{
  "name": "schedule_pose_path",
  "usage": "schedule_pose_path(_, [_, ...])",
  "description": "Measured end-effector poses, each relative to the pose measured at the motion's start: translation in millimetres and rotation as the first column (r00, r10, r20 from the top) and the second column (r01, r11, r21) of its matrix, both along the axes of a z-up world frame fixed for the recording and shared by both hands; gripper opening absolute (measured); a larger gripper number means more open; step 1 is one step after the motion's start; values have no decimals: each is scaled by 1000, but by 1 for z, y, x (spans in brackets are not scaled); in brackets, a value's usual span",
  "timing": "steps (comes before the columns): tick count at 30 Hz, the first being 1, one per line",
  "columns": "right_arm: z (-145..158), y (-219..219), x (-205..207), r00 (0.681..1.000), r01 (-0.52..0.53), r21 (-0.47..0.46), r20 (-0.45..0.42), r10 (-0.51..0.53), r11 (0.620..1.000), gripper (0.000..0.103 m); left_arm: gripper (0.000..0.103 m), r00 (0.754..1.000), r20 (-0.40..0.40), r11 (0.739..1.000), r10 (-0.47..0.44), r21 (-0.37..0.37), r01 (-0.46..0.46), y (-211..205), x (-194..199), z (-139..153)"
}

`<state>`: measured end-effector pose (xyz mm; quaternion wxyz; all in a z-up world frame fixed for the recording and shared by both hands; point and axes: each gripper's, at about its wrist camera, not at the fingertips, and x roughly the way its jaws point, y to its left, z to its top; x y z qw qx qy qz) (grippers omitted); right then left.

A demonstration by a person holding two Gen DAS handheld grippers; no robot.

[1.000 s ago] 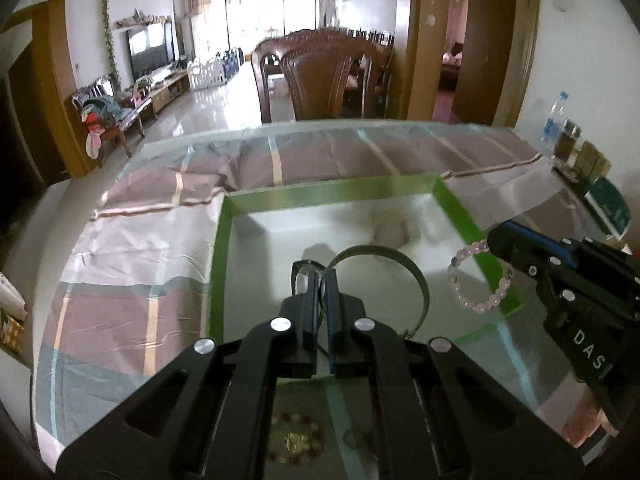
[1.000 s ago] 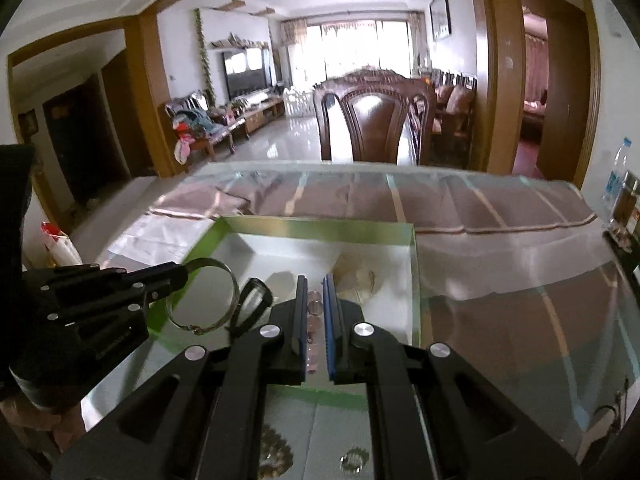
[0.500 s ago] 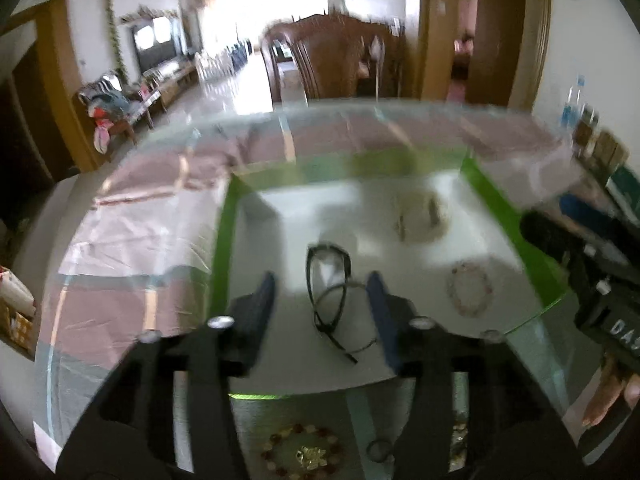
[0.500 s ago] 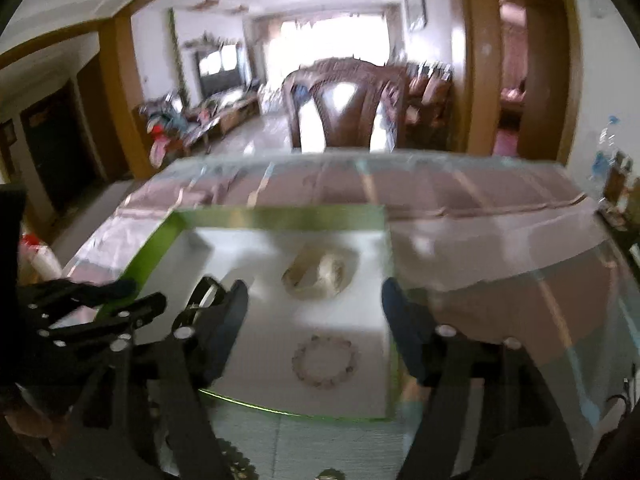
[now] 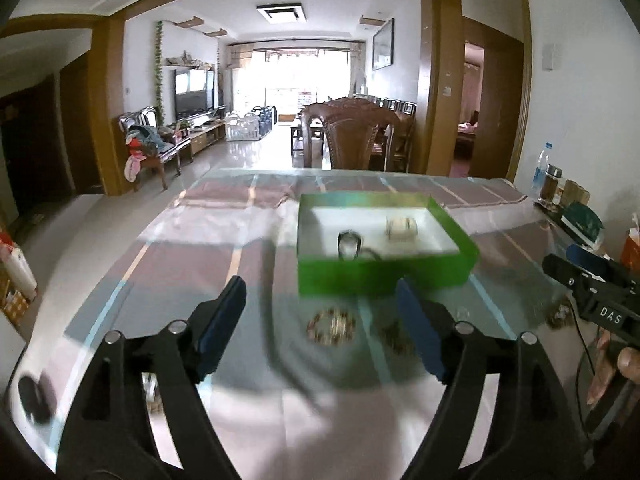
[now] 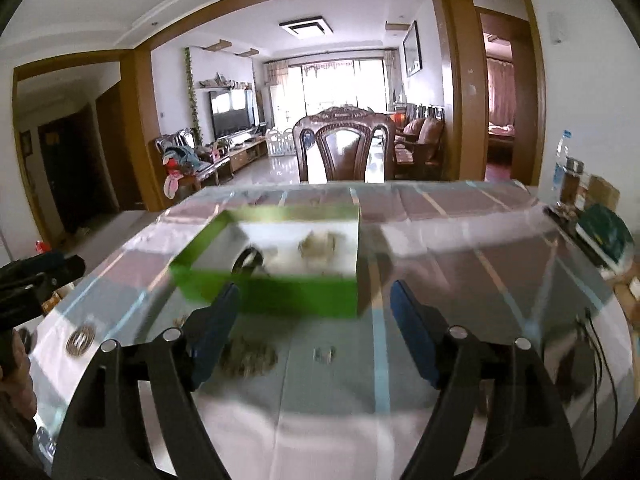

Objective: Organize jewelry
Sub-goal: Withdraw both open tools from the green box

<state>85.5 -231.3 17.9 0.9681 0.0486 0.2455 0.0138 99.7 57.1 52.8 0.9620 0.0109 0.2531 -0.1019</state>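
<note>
A green box (image 5: 384, 276) with a white inside stands mid-table; it also shows in the right wrist view (image 6: 280, 292). In it lie a dark looped piece (image 5: 349, 243) and a pale bracelet (image 5: 401, 227). On the glass in front of the box lies a beaded bracelet (image 5: 331, 326), a blurred piece (image 5: 394, 336) and a small ring (image 6: 323, 354). A dark beaded piece (image 6: 248, 356) and a round bracelet (image 6: 80, 340) lie near the right gripper. My left gripper (image 5: 320, 320) is open and empty, back from the box. My right gripper (image 6: 316, 320) is open and empty too.
The glass-topped table (image 5: 200, 264) carries a striped cloth. Bottles and boxes (image 5: 560, 196) stand at the right edge. A wooden chair (image 6: 344, 148) stands behind the table. A black cable (image 6: 596, 360) lies at the right. A dark round object (image 5: 34, 398) lies at the near left.
Both grippers opened, released a hoop and a pink bracelet into the box, and pulled back and up toward the near edge of the table.
</note>
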Motion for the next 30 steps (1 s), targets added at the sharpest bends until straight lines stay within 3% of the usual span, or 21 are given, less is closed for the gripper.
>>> schedule_pose_path(4, [-18,13,-34,999,-14,15,-29,15,1000,76,80,999,-44,1000,15,-18,-16,9,-37,-27])
schedule_pose_path(12, [-48,30,-77,998,-26,16,-53,26,1000,76,80,993,-114,1000,-11,10,12,0,-70,-67])
schedule_pose_path(30, [-56,30,-82,996,-28,22,-83,30,999,76,80,993,-118,999,-18,37,23,-7,-76,-67])
